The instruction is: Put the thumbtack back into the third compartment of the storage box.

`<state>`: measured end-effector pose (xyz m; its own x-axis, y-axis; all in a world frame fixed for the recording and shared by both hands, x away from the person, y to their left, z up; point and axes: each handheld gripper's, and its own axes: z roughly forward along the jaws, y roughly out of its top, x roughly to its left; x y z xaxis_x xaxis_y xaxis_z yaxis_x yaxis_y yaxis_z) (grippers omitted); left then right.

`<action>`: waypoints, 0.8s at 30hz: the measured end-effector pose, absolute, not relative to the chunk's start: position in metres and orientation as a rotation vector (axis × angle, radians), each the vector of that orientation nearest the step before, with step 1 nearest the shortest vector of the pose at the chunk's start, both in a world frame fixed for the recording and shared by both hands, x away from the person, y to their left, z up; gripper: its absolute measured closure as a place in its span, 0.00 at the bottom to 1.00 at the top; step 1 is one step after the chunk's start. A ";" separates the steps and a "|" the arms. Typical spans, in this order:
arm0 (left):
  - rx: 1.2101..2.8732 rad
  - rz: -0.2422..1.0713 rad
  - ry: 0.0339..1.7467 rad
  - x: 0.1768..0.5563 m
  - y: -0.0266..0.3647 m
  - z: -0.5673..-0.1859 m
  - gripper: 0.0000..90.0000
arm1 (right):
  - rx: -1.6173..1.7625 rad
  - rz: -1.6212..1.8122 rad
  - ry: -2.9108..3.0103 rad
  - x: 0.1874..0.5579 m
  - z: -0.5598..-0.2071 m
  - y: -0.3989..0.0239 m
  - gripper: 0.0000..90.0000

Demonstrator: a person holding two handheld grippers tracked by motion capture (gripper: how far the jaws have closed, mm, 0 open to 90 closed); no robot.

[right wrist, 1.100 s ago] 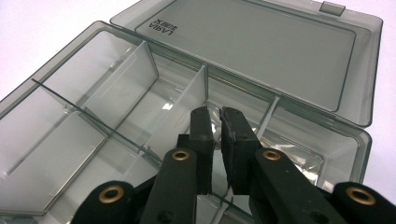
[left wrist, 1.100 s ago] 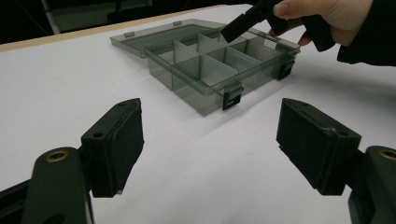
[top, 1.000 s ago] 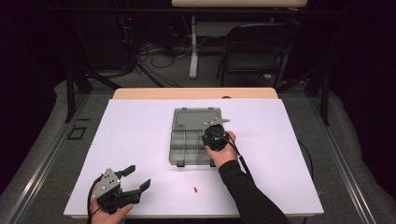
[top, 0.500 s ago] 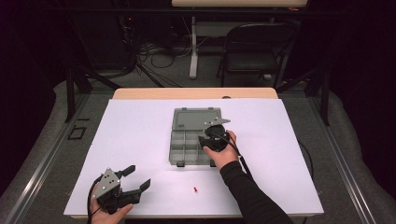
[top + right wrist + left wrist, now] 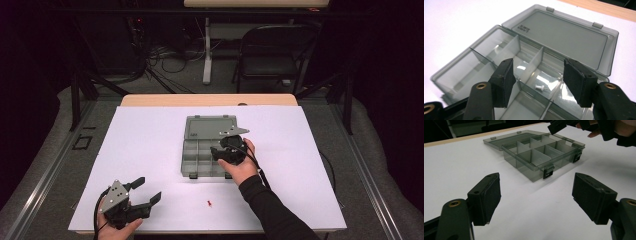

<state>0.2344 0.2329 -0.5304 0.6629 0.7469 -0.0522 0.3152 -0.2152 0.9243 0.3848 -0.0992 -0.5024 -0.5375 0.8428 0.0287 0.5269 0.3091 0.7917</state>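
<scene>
A smoky grey compartment box [image 5: 200, 157] lies open on the white table, its lid [image 5: 210, 127] flat behind it. My right gripper [image 5: 217, 152] hovers over the box's right side, open. Its jaws have just been opening, and nothing is between them [image 5: 537, 67]. Below them a white pushpin [image 5: 539, 87] lies in a compartment of the box [image 5: 499, 47]. A red pushpin [image 5: 209, 203] rests on the table in front of the box. My left gripper [image 5: 148, 189] is at the near left, open and empty [image 5: 536, 185], facing the box [image 5: 541, 152].
White sheet [image 5: 150, 140] covers the table, with a wooden strip [image 5: 210, 100] along the far edge. A black chair [image 5: 272, 57] and cables stand beyond the table. Two latches [image 5: 548, 171] hang on the box's front wall.
Hardly anything differs: the right hand stays over the box's right side with only a slight shift, and the left gripper keeps its place.
</scene>
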 end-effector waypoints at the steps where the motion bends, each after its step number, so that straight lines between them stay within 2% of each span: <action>1: 1.803 0.501 0.849 0.234 0.233 -0.530 0.25 | 1.224 1.108 2.186 0.383 -0.501 -0.099 0.46; 13: 1.802 0.504 0.846 0.234 0.233 -0.530 0.25 | 1.070 1.137 2.205 0.345 -0.481 -0.098 0.46; 24: 1.804 0.503 0.851 0.234 0.233 -0.530 0.25 | 1.023 1.211 2.209 0.306 -0.483 -0.106 0.46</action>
<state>0.2340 0.2326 -0.5303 0.6613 0.7484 -0.0508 0.3161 -0.2165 0.9237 0.3063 -0.1056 -0.4833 -0.6415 0.7670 -0.0130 0.4018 0.3504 0.8461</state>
